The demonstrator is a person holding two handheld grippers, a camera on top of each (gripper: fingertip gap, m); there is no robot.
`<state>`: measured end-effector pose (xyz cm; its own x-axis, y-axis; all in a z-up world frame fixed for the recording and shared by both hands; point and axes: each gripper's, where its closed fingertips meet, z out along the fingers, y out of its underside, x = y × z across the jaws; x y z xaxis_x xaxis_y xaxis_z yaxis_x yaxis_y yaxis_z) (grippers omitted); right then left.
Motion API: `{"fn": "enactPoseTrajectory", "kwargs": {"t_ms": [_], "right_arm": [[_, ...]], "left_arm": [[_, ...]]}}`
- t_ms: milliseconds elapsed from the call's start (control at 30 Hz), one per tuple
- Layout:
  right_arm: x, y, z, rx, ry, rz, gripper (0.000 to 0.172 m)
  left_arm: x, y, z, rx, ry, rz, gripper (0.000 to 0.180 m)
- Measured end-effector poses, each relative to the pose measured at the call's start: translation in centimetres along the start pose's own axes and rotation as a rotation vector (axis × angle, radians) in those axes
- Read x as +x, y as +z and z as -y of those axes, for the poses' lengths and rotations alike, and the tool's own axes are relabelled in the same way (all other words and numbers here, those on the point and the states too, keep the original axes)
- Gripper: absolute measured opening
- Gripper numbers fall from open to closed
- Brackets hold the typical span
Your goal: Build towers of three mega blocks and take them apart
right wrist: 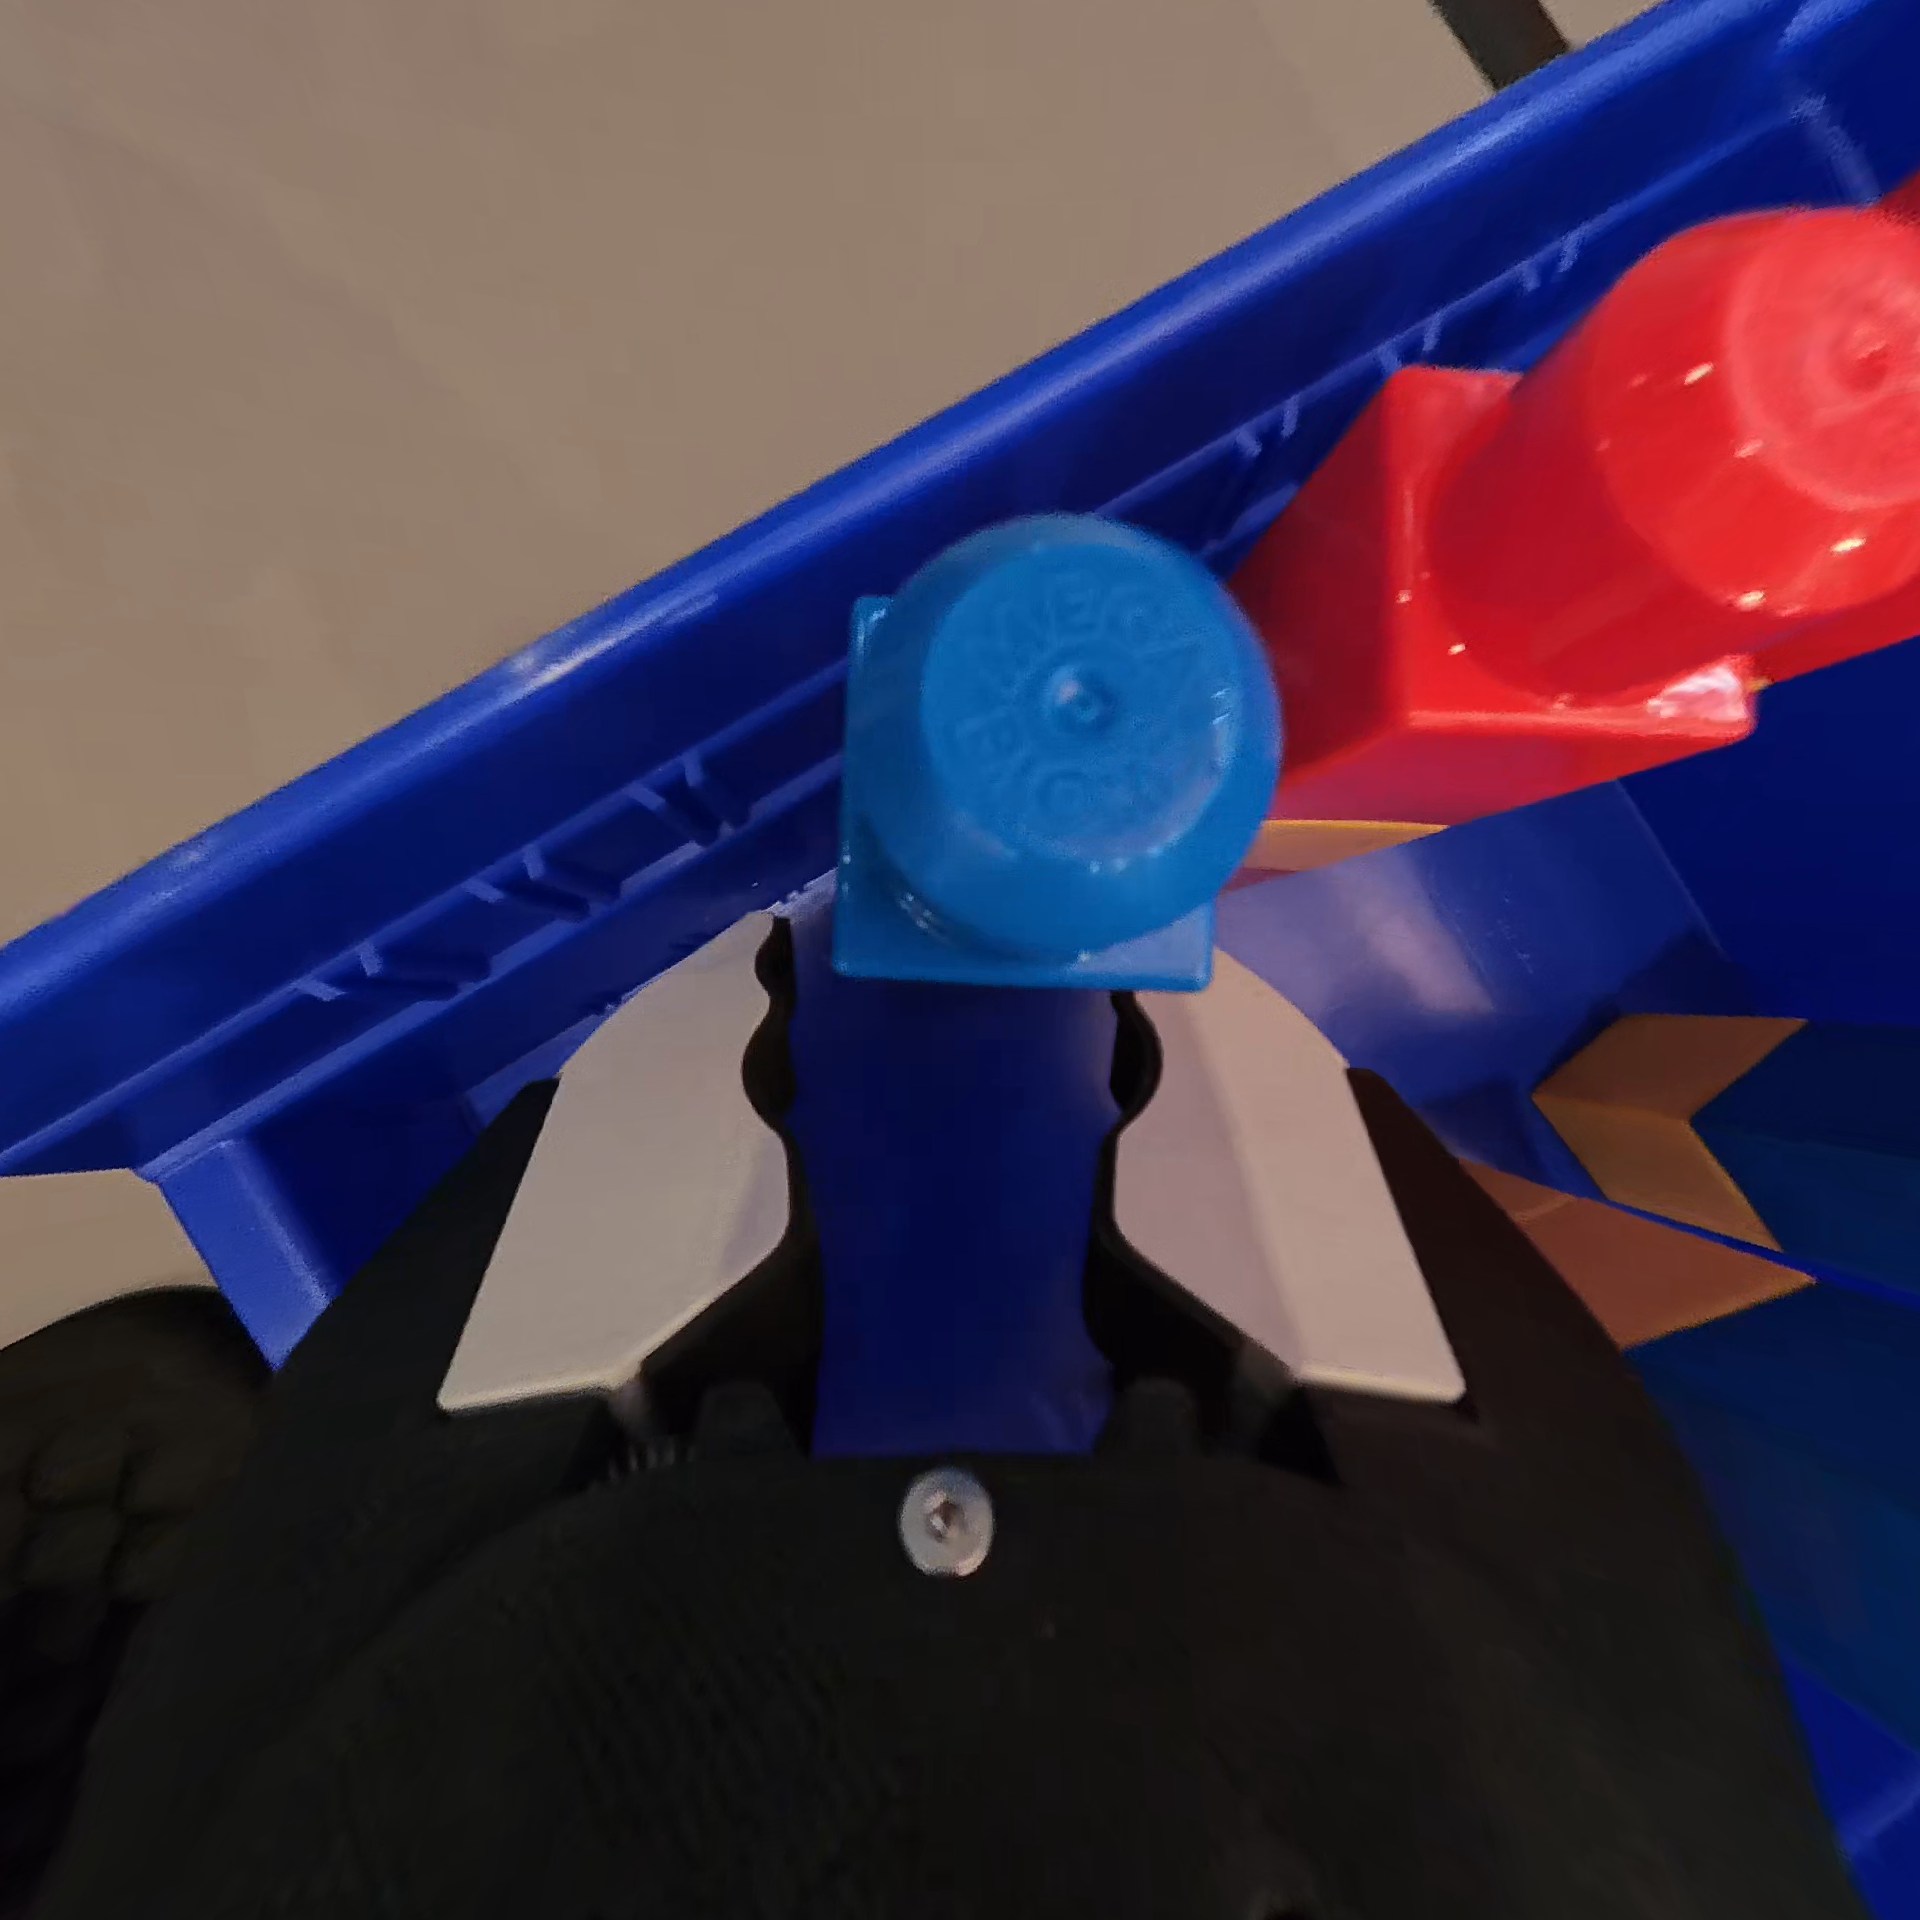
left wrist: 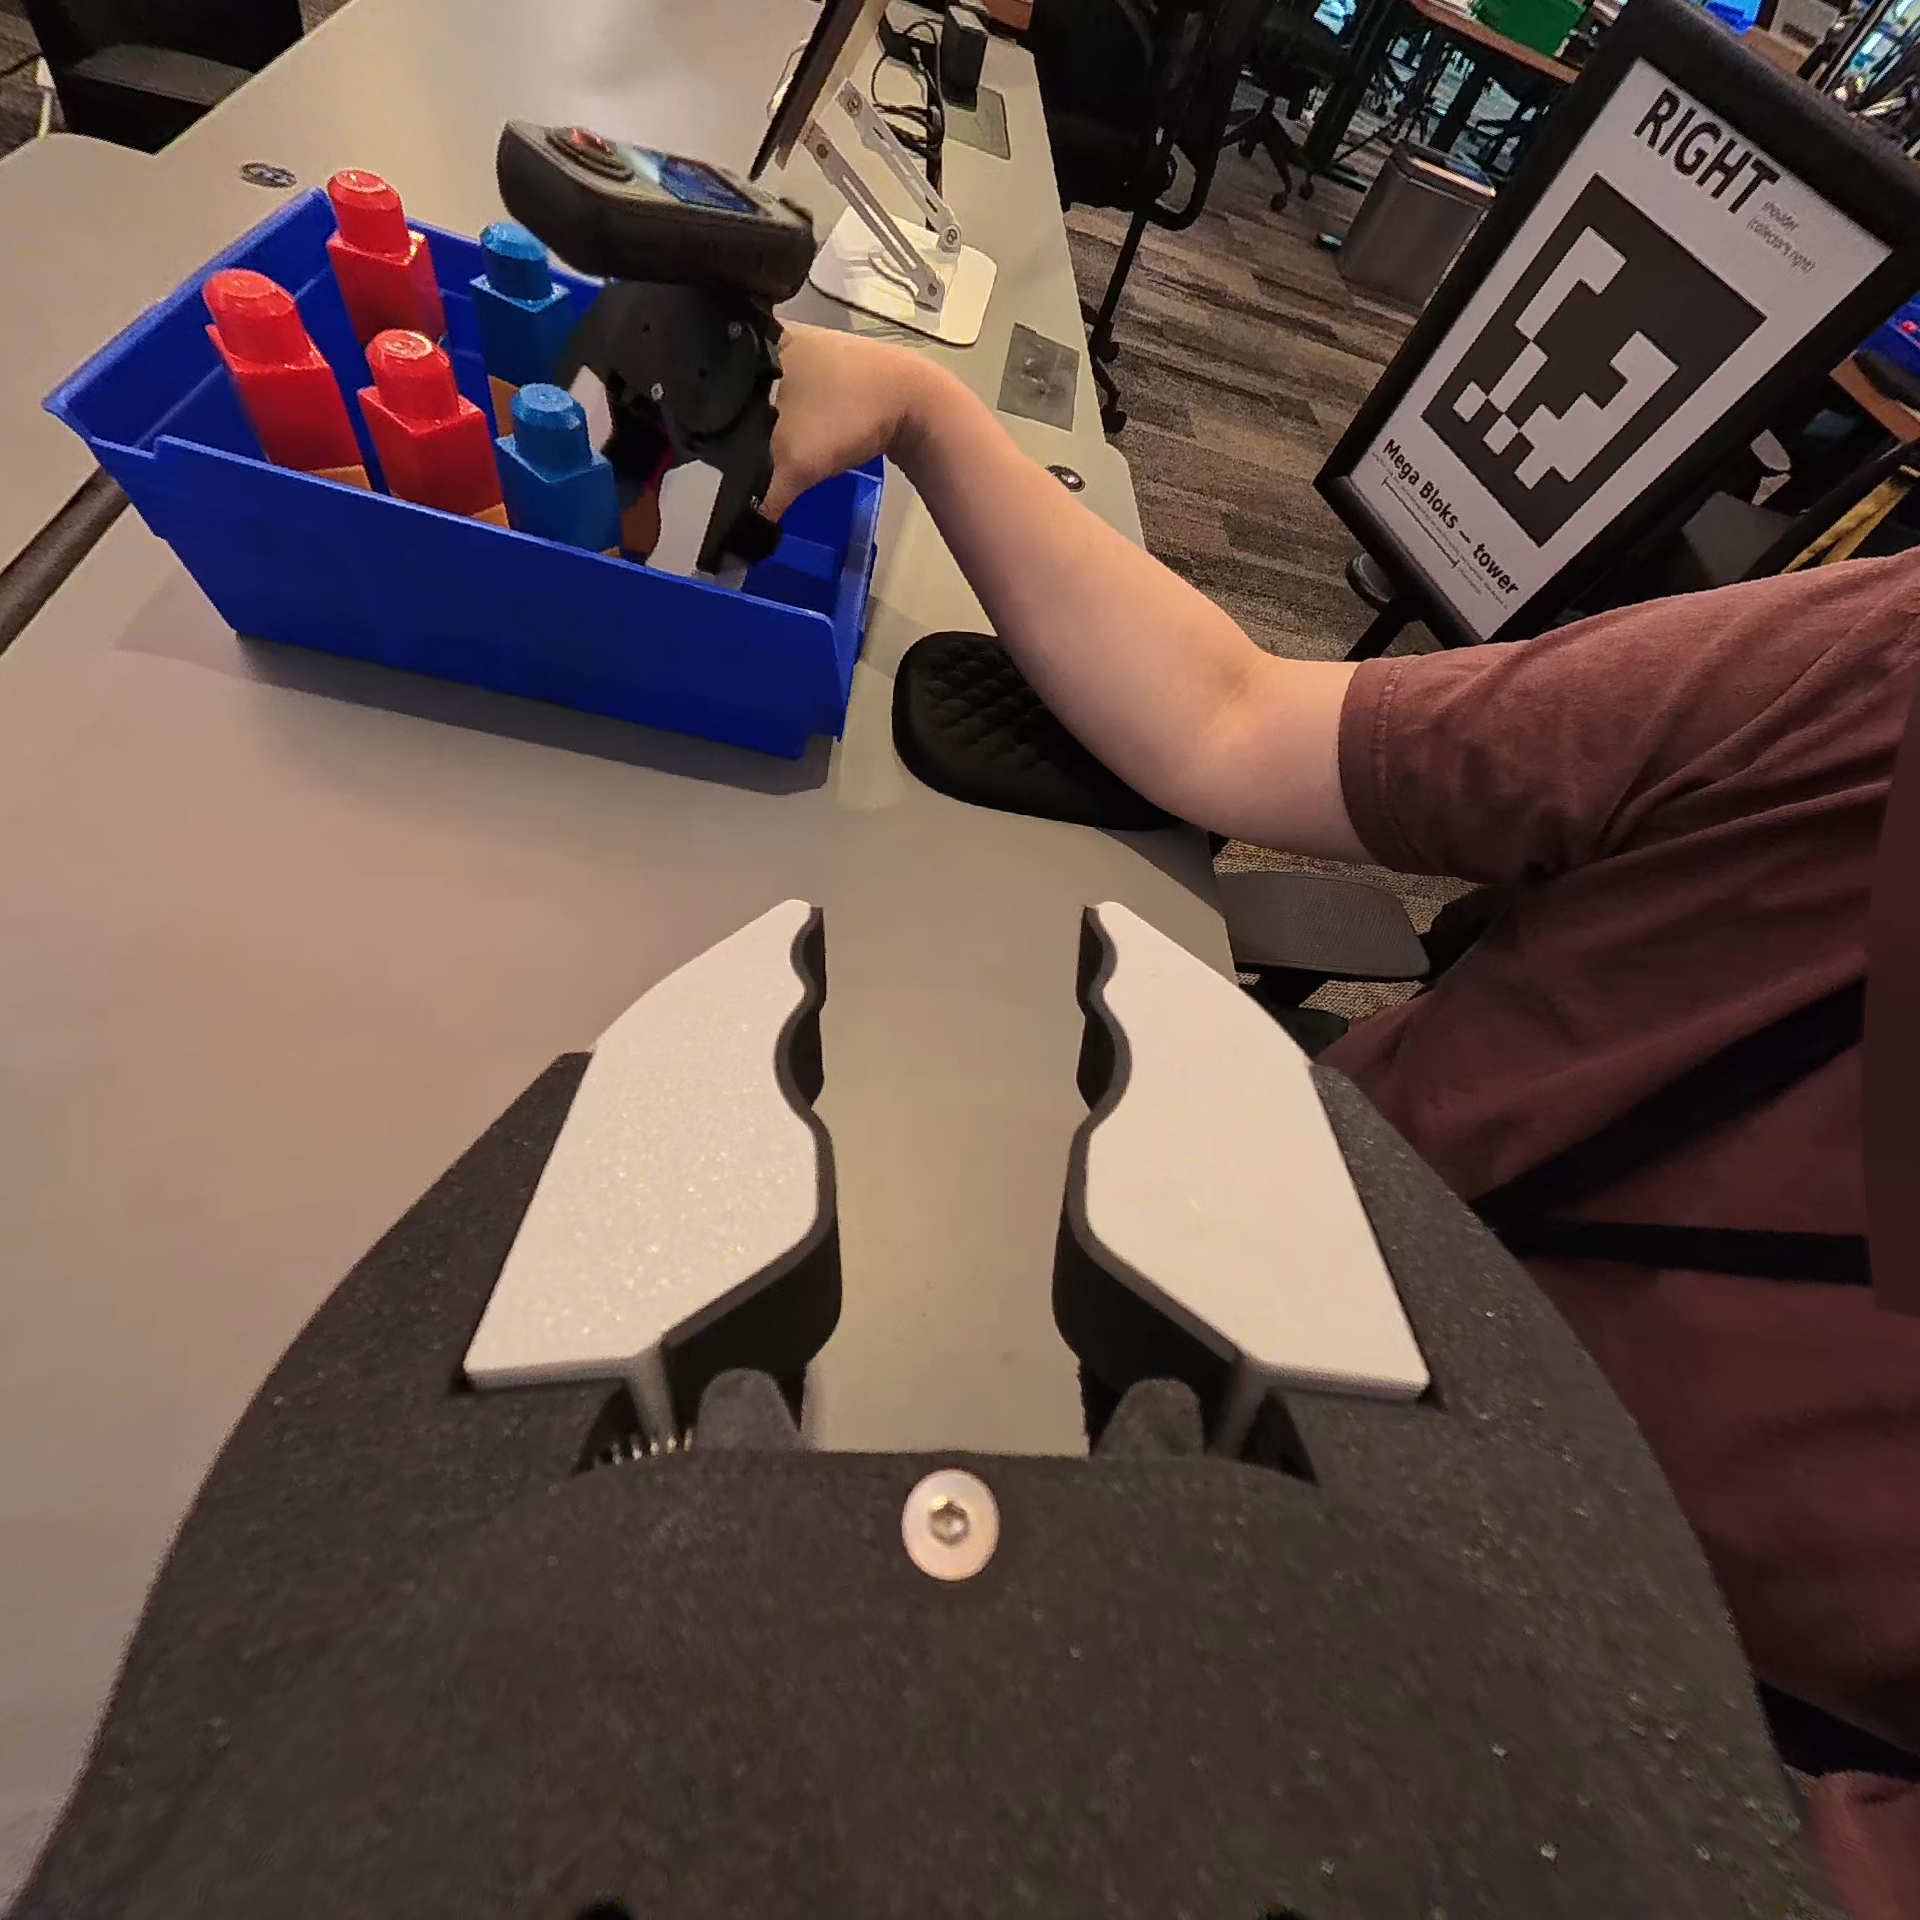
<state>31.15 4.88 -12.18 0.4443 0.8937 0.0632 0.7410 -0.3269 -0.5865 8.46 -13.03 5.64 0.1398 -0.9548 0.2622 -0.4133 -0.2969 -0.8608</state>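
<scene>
Altogether three red blocks (left wrist: 416, 416), two blue blocks (left wrist: 551, 457), one bin (left wrist: 468, 603)

Soft indoor light, wide-angle edge warp, right view blurry, maybe motion.

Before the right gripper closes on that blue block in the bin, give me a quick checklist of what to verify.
1. Right gripper open: ok, fingers spread.
2. Blue block lined up ahead of the fingers: ok.
3. Pads pressing on the block: cannot tell, its base hides the fingertips.
4. Clearance from the red block: not ok, the two overlap in the right wrist view.
5. Blue bin wall close beside the left finger: not ok.
6. Left gripper open, holding nothing, over the table: ok.
</scene>
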Motion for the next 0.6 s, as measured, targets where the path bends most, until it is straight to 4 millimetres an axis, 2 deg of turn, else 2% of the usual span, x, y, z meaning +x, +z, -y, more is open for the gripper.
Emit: {"fn": "enactPoseTrajectory", "kwargs": {"t_ms": [33, 200, 333, 467, 533, 600], "right_arm": [[0.1, -0.3, 0.3, 0.006, -0.003, -0.016, 0.063], [0.4, -2.9, 2.0, 0.031, -0.03, -0.101, 0.066], [0.0, -6.3, 4.1, 0.115, -0.075, -0.171, 0.068], [-0.6, -11.2, 7.0, 0.257, -0.117, -0.277, 0.069], [-1.3, -13.9, 9.0, 0.364, -0.15, -0.333, 0.07], [-2.8, -16.6, 11.6, 0.519, -0.192, -0.355, 0.071]], "left_arm": [[0.1, 0.0, 0.0, -0.001, 0.002, 0.0, 0.046], [0.4, -0.7, 0.2, -0.003, 0.021, 0.021, 0.047], [0.6, -2.9, 0.9, 0.037, 0.048, 0.078, 0.047], [-0.1, -6.8, 2.0, 0.13, 0.051, 0.191, 0.047], [-2.3, -9.7, 1.7, 0.145, 0.043, 0.369, 0.047], [-4.7, -13.0, 0.5, 0.125, 0.022, 0.566, 0.049]]}}
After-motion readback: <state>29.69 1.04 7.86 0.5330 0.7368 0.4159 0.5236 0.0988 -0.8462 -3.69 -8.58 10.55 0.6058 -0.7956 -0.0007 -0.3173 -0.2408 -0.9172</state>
